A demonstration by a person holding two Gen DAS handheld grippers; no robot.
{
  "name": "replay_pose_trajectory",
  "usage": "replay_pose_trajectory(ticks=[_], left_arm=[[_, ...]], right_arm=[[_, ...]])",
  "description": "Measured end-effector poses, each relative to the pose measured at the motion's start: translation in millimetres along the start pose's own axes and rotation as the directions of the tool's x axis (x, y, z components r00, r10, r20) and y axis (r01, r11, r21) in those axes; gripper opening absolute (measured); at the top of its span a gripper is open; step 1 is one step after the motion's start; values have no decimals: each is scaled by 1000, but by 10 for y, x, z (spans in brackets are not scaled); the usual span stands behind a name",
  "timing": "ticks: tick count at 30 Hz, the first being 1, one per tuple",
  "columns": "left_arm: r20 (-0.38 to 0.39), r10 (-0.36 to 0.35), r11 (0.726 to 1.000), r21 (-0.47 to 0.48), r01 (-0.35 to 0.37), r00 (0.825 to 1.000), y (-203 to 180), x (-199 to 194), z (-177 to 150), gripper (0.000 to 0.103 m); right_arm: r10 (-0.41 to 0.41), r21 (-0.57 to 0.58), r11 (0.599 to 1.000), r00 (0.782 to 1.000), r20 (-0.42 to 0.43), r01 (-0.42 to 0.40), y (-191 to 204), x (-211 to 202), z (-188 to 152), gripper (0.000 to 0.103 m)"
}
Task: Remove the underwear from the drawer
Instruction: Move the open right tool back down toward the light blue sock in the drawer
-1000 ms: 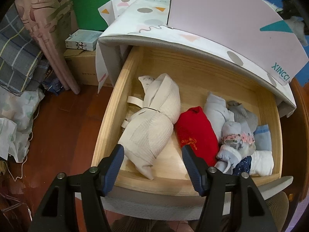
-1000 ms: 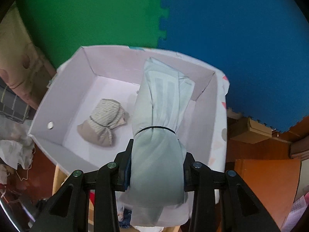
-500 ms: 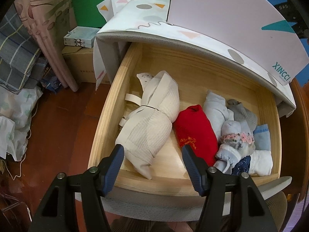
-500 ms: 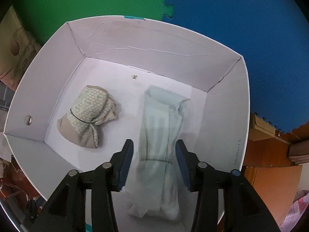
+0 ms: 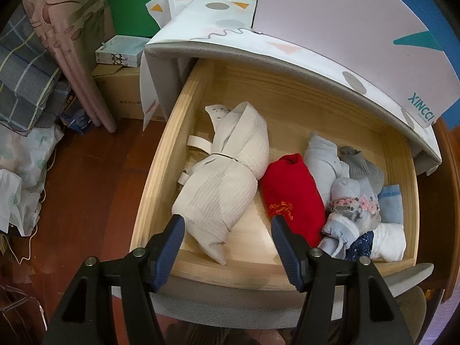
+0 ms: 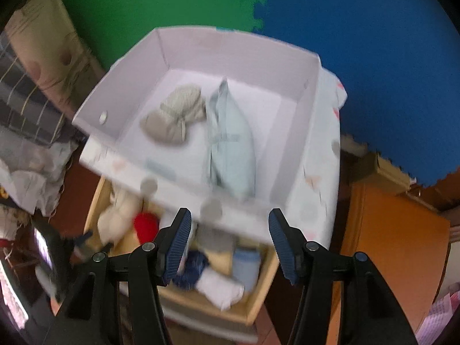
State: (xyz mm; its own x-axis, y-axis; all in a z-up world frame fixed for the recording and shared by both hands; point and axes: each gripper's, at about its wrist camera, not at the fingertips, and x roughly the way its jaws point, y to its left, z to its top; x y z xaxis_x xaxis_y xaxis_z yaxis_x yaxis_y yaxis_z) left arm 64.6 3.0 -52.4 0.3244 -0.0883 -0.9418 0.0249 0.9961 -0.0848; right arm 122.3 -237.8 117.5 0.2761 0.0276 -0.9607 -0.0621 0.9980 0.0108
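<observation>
The wooden drawer (image 5: 161, 178) stands pulled out. In it lie a cream tied bundle (image 5: 227, 184), a red roll (image 5: 290, 195) and several pale blue, grey and white rolls (image 5: 350, 198). My left gripper (image 5: 225, 247) hangs open above the drawer's front edge, over the cream bundle's tip, holding nothing. In the blurred right wrist view the white box (image 6: 120, 100) on the cabinet top holds a beige tied bundle (image 6: 175, 115) and a pale mint bundle (image 6: 233, 143). My right gripper (image 6: 228, 247) is open and empty, above the box's near wall and the drawer (image 6: 258, 296).
A patterned cloth (image 5: 207, 11) covers the cabinet top under the box (image 5: 345, 28). Left of the drawer are a cardboard carton (image 5: 120, 92), a curtain (image 5: 66, 43) and piled fabric (image 5: 23, 86) on the wood floor. An orange cabinet (image 6: 394, 247) stands at the right.
The right gripper let go of the pale mint bundle into the white box, then pulled back toward the drawer with open jaws. The left gripper stayed still.
</observation>
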Motion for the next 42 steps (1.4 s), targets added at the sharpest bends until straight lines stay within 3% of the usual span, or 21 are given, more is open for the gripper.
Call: replay_pose_trajectory(ticks=[8,13,19,25,39,42], left_arm=[[-21,10,1000,-4,-10,1000,22,33,1,64],[-23,12,1000,-10,-12,1000,40,37,-4,64],[-35,4,1000,-14,-5,999,39,59,-2,64],[-44,-2,1000,-9,2,999,31,76,-2,64],[-54,-13,1000,-5,12,998,15,91,7,64],[-56,-16,1000,-8,16,998,21,94,5,64]], right_arm=[[15,34,999,988,-151,-10,-71,499,-741,53],[6,53,999,977,-213,6,-79,987,-938,50],[15,93,996,968,-249,9,-119,1428,-912,46],[-59,57,995,956,-289,78,-107,1735,-830,46],[-173,-47,985,927,-332,167,-30,2221,-881,49],[-159,-28,987,931,-329,158,-25,2253,-885,48]])
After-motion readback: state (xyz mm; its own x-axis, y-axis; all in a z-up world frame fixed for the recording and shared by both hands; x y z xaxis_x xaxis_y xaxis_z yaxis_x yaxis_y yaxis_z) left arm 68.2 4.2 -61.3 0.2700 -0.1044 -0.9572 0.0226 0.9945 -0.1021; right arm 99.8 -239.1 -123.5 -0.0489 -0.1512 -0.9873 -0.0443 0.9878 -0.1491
